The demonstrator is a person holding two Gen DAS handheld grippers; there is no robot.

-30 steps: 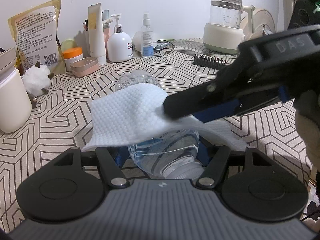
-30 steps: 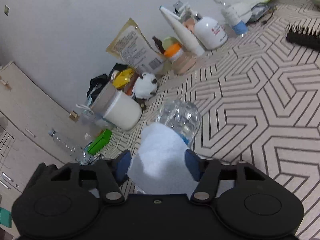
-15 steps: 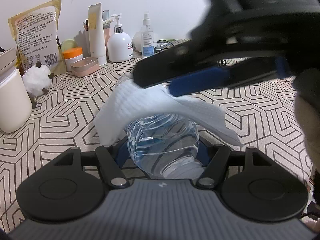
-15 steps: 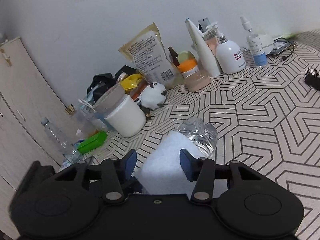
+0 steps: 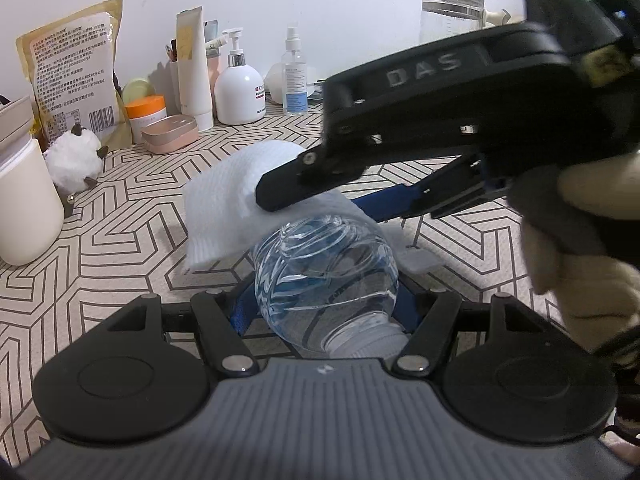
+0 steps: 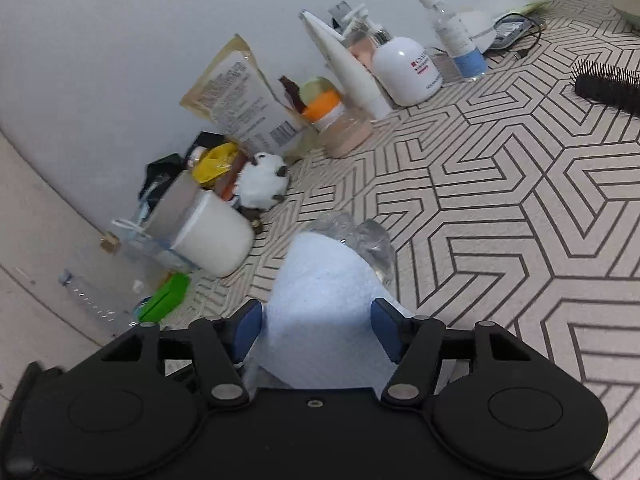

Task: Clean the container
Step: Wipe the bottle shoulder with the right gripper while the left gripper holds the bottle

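Note:
A clear plastic water bottle lies level above the patterned table, its cap end toward the left wrist camera. My left gripper is shut on the bottle near its neck. A white cloth is draped over the far part of the bottle. My right gripper comes in from the right and presses on the cloth, its fingers straddling the wrapped bottle. In the right wrist view the cloth fills the gap of the right gripper, and the bottle's far end sticks out beyond it.
Along the wall stand a paper pouch, an orange-lidded jar, a pink case, a tube, a pump bottle and a spray bottle. A white canister stands left, a kettle far right, a hairbrush on the table.
My right gripper lifted off the bottle half a second ago and has come back down onto the cloth, farther along the bottle. The left gripper and bottle have stayed put.

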